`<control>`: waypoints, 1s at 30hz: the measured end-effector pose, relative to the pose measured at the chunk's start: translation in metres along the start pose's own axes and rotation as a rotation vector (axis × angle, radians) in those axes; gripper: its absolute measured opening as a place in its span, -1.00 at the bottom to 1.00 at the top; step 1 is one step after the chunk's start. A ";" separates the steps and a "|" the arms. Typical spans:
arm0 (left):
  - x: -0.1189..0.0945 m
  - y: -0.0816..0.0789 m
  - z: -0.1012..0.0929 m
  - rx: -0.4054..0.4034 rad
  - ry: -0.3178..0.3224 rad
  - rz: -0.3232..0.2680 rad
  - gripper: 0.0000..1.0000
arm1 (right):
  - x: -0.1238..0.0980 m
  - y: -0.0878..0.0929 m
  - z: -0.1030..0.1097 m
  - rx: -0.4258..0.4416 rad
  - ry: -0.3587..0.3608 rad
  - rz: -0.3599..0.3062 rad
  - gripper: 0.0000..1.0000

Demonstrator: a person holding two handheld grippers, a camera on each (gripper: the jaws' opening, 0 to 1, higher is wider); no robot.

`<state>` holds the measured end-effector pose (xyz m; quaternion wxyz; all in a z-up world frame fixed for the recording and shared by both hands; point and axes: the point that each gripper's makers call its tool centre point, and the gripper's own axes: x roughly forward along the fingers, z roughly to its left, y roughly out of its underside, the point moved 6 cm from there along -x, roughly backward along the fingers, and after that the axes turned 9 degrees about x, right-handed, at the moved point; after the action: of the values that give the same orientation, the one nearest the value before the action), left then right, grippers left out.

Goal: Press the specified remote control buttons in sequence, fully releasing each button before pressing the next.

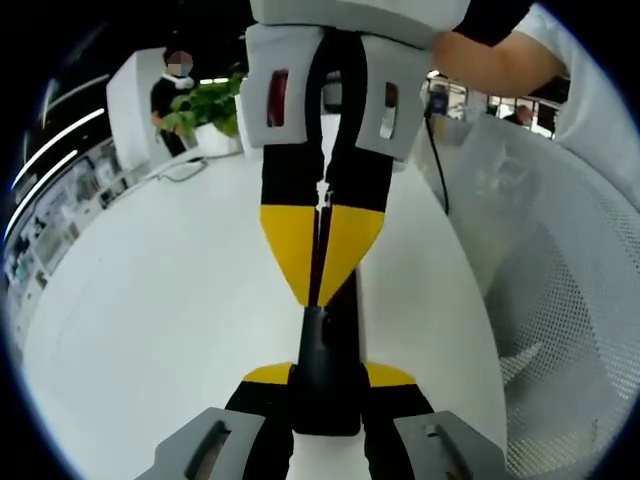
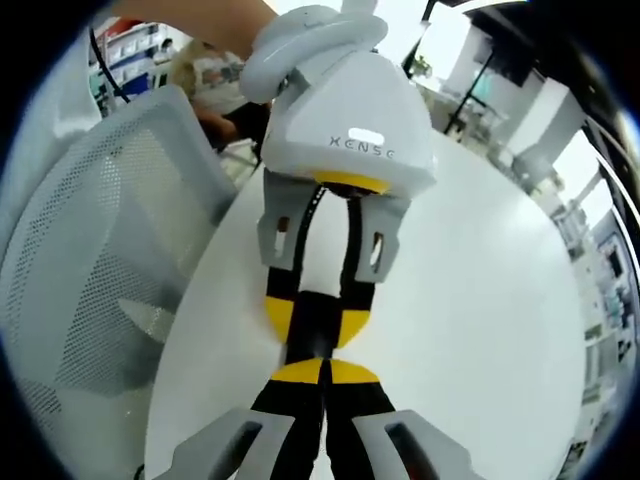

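Two grippers meet tip to tip over a white table (image 1: 150,330), and each view shows them from the opposite end.

From the left gripper view, the left gripper (image 1: 327,385) rises from 6 o'clock with its yellow-tipped jaws set close against a dark, slim remote control (image 1: 325,375) that stands between them and runs up toward the centre. The jaws grip it on both sides. The right gripper (image 1: 320,255) comes down from 12 o'clock, its yellow tips drawn together to a point that touches the far end of the remote control. A black cable (image 1: 438,165) hangs at 1 o'clock, a white mesh chair (image 1: 570,300) fills 3 o'clock, and a leafy plant (image 1: 205,105) with a person in dark clothes (image 1: 168,95) behind it sits at 10 o'clock.

From the right gripper view, the right gripper (image 2: 323,375) rises from 6 o'clock with its jaws shut tight together, nothing seen between them, their yellow tips meeting the left gripper (image 2: 318,320) at the centre. The left gripper's white housing (image 2: 350,120), lettered on its face, fills 12 o'clock, with a bare arm (image 2: 200,25) above it at 11 o'clock. Here the remote control is barely seen, a dark strip (image 2: 318,335) between the left gripper's yellow pads. The mesh chair (image 2: 90,260) lies at 9 o'clock, and the table (image 2: 480,320) spreads to 3 o'clock.
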<state>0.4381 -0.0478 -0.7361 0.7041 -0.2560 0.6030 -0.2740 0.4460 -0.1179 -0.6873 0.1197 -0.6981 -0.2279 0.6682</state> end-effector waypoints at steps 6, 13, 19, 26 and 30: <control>0.000 0.000 0.000 0.000 0.001 -0.003 -0.53 | 0.005 0.001 0.001 0.003 -0.010 -0.001 -1.00; 0.000 0.001 0.000 -0.001 0.000 -0.009 -0.53 | 0.012 0.002 0.003 0.006 -0.024 0.001 -1.00; -0.001 0.001 0.000 -0.002 0.000 -0.012 -0.53 | 0.016 0.004 0.004 0.005 -0.032 0.007 -1.00; -0.001 0.001 -0.001 -0.002 0.003 -0.014 -0.53 | 0.020 0.006 0.005 0.002 -0.037 0.015 -1.00; -0.001 0.001 -0.001 -0.002 0.001 -0.017 -0.53 | 0.023 0.007 0.005 0.002 -0.040 0.020 -1.00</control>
<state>0.4374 -0.0467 -0.7360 0.7010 -0.2617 0.6016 -0.2796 0.4427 -0.1140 -0.7113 0.1092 -0.6867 -0.2222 0.6835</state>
